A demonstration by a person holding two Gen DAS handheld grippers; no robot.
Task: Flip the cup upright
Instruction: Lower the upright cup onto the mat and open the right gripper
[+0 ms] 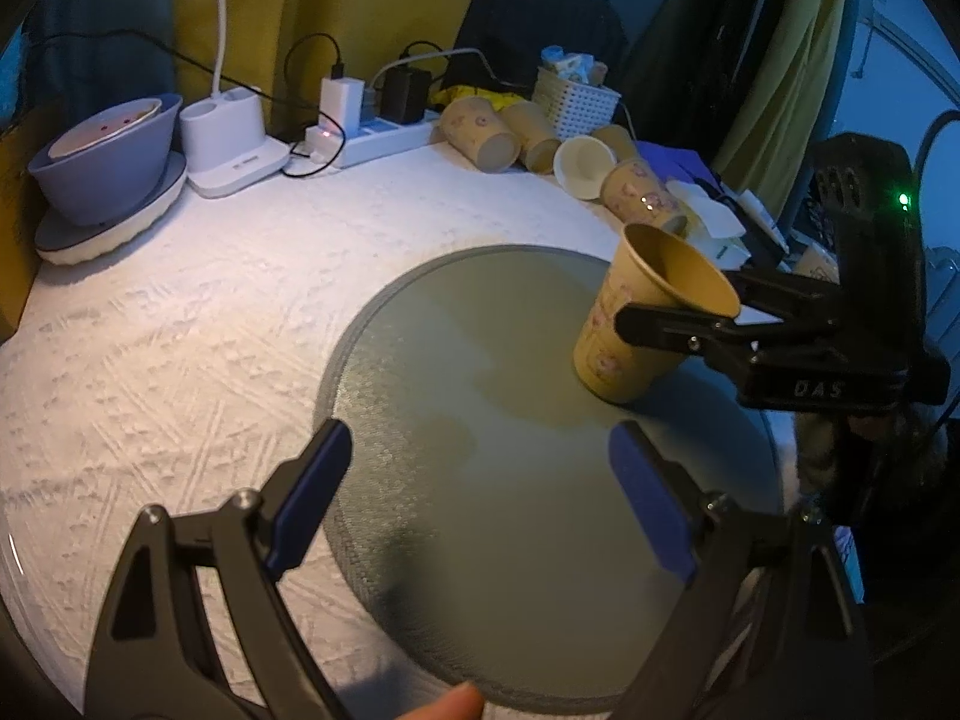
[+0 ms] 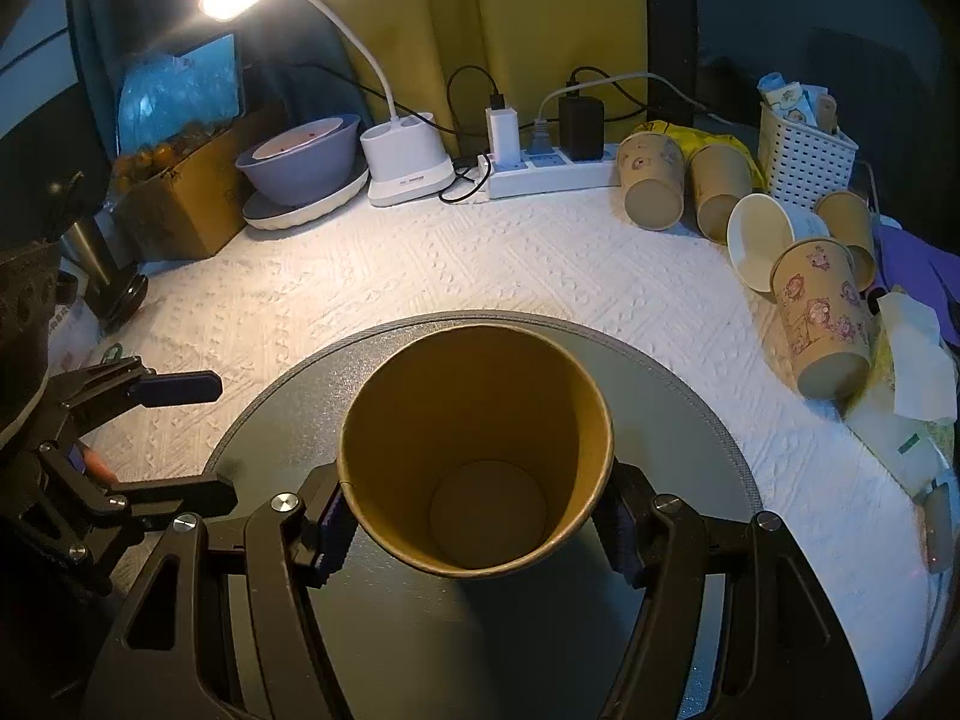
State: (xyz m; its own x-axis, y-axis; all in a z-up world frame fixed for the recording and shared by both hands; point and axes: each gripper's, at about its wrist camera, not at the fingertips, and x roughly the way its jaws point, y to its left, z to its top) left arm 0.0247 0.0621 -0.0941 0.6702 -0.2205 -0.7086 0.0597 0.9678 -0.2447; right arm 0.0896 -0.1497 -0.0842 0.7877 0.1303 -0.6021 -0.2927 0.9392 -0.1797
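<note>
A yellow paper cup (image 1: 624, 324) with cartoon prints stands mouth up, slightly tilted, on the right side of a round grey mat (image 1: 492, 420). My right gripper (image 2: 474, 519) is shut on the cup (image 2: 480, 456) near its rim; I look straight into the cup. In the left wrist view the right gripper (image 1: 678, 306) reaches in from the right and clamps the cup's upper wall. My left gripper (image 1: 480, 480) is open and empty above the mat's near side, to the left of the cup. It shows at the left edge of the right wrist view (image 2: 204, 438).
Several more paper cups (image 2: 822, 324) lie on their sides at the back right beside a white basket (image 2: 804, 156). A power strip (image 2: 552, 171), a lamp base (image 2: 408, 162) and a purple bowl (image 2: 300, 162) line the back. A white textured cloth (image 1: 180, 312) covers the table.
</note>
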